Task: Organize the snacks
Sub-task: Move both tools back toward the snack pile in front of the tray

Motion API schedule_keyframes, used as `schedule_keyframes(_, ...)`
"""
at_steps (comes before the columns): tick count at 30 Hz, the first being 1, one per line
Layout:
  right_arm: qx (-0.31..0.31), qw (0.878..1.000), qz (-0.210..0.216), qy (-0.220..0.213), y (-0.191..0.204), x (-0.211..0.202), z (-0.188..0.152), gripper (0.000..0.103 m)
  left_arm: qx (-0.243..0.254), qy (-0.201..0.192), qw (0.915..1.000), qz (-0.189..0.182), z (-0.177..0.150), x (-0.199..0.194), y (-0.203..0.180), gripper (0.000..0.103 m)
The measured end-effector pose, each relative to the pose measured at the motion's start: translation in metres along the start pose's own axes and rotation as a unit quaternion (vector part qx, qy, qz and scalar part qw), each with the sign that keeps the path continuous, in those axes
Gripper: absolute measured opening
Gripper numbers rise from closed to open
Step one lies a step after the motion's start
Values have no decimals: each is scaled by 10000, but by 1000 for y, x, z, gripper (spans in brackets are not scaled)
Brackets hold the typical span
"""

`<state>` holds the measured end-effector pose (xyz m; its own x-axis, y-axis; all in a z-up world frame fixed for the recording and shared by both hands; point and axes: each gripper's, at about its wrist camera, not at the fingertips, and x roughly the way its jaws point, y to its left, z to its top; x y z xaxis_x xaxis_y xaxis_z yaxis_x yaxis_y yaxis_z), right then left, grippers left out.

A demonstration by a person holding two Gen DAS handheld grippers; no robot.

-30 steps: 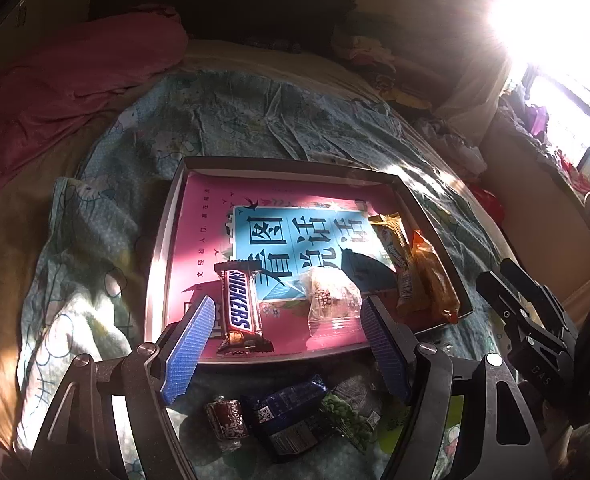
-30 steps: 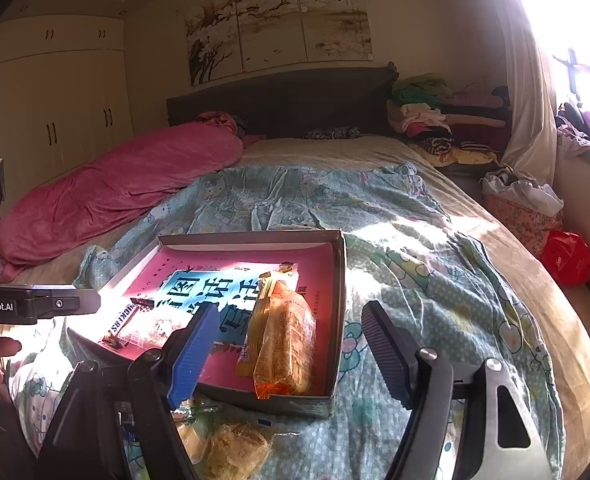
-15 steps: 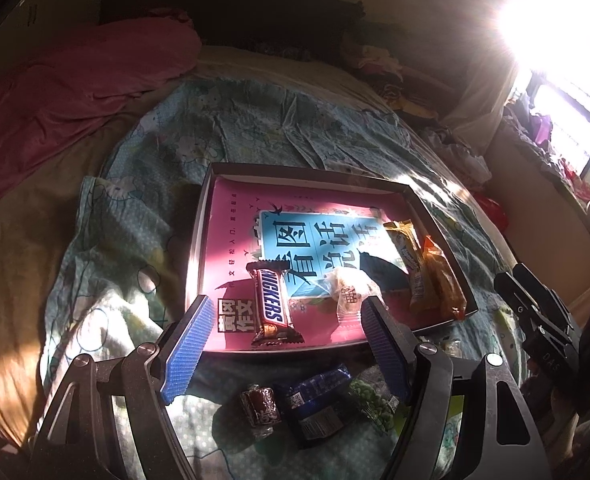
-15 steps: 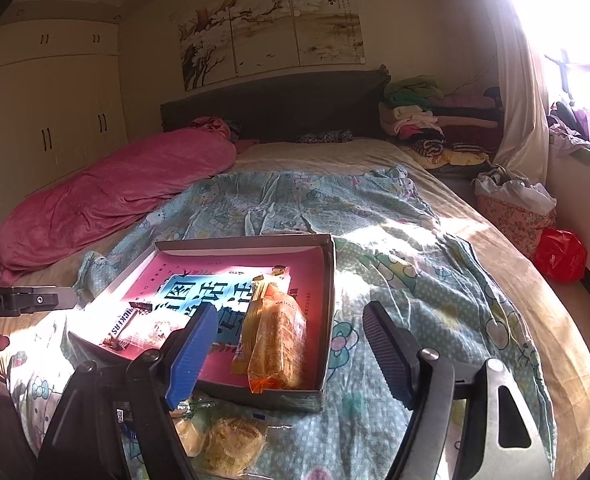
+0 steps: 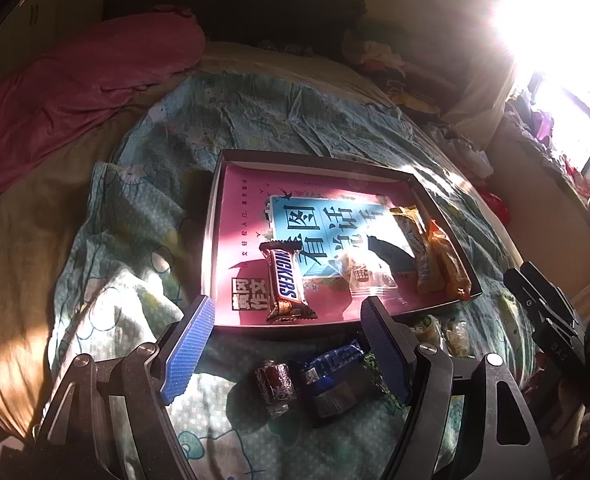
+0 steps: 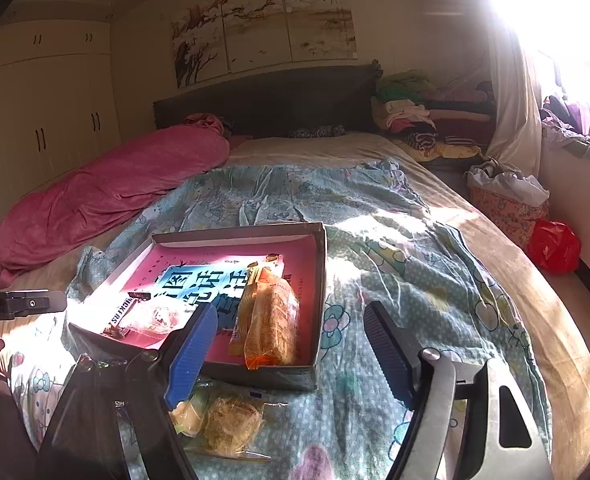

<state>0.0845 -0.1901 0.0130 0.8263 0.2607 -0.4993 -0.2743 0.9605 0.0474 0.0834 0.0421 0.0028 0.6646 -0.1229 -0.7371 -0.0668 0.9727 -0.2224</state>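
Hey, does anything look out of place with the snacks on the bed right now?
Yes. Several snacks lie loose on the bedspread outside the box: a small red candy, a blue packet and a clear bag of pastries by its near edge. Inside, the Snickers bar lies slightly askew. Nothing looks spilled or torn.

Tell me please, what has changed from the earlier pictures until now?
Only the left claw moved: it slid sideways to the left along the near edge of the box, so the small red candy and blue packet now lie between its fingers. Nothing was taken or let go. Both claws stay open and empty; the Snickers bar and other snacks lie as before.
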Motion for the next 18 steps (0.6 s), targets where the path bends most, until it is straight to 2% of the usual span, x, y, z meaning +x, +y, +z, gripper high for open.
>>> schedule_keyframes(18,-146,9998,30,133,11,-8,-13,76,225,262,9994,-101,-22,3,-15,77)
